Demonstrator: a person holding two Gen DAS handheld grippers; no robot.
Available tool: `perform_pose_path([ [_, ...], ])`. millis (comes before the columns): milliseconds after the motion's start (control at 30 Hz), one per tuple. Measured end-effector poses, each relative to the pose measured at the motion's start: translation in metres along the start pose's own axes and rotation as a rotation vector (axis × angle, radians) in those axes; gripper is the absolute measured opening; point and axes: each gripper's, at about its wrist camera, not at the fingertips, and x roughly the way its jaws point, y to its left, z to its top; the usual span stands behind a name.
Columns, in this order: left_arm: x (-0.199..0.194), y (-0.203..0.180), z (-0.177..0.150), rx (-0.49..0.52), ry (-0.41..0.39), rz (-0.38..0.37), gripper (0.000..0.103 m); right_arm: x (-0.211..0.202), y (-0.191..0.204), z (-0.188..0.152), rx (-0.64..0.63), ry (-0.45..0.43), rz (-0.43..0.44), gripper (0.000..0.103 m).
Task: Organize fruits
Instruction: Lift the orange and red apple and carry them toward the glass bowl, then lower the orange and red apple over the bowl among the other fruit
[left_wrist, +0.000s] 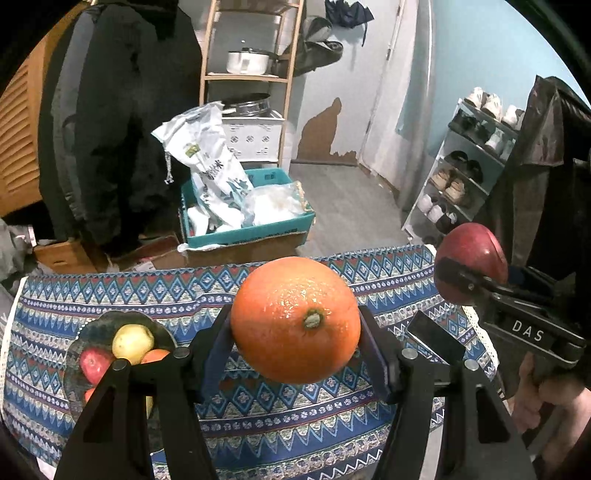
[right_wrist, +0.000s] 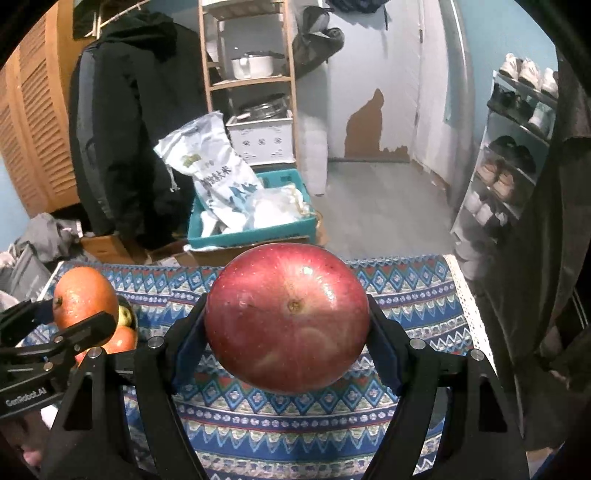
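Left wrist view first: an orange (left_wrist: 295, 319) is held at the centre of the frame, clamped between the fingers (left_wrist: 218, 350) of the left gripper (left_wrist: 295, 350), pads pressed on its two flanks. It is carried clear above the patterned surface (left_wrist: 258, 424), presumably so it can be taken to wherever it is to be sorted. The fruit is near enough round, so no long axis is to be named; its stem end (left_wrist: 313, 319) is turned toward the camera, a little right of middle. At lower left, a dark plate (left_wrist: 74, 354) is seen on the surface with a yellow fruit (left_wrist: 132, 341) and red and orange ones heaped on it, a likely collecting spot. At the right edge, the right gripper (left_wrist: 469, 280) is seen from the side, closed on a red apple (left_wrist: 476, 247). A dark phone (left_wrist: 436, 339) is lying on the surface beneath it.

Right wrist view now: the red apple (right_wrist: 288, 317) fills the centre, squeezed between the fingers (right_wrist: 188, 347) of the right gripper (right_wrist: 288, 350) and lifted off the surface (right_wrist: 295, 424). A small pit (right_wrist: 294, 305), stem or blossom end cannot be told, is faced toward the lens, so the core axis runs roughly along the fingers. At the left edge, the orange (right_wrist: 83, 295) is seen gripped by the left gripper (right_wrist: 74, 321), above the plate's fruit.
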Motion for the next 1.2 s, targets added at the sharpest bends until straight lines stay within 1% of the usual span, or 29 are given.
perform_pose_path([
  [300, -0.023, 0.029, 0.001, -0.037, -0.046, 0.032, 0.065, 0.0, 0.036, 0.008, -0.035, -0.016, 0.043, 0.077],
  [533, -0.031, 0.057, 0.0, -0.075, -0.061, 0.068, 0.065, 0.006, 0.07, 0.018, -0.07, -0.019, 0.085, 0.077],
  [767, -0.035, 0.096, -0.007, -0.138, -0.059, 0.108, 0.065, 0.017, 0.109, 0.025, -0.11, -0.012, 0.134, 0.077],
  [1033, -0.036, 0.139, -0.021, -0.213, -0.04, 0.154, 0.065, 0.04, 0.151, 0.029, -0.13, 0.026, 0.201, 0.077],
  [1200, -0.035, 0.164, -0.03, -0.248, -0.024, 0.186, 0.065, 0.053, 0.178, 0.025, -0.158, 0.055, 0.229, 0.077],
])
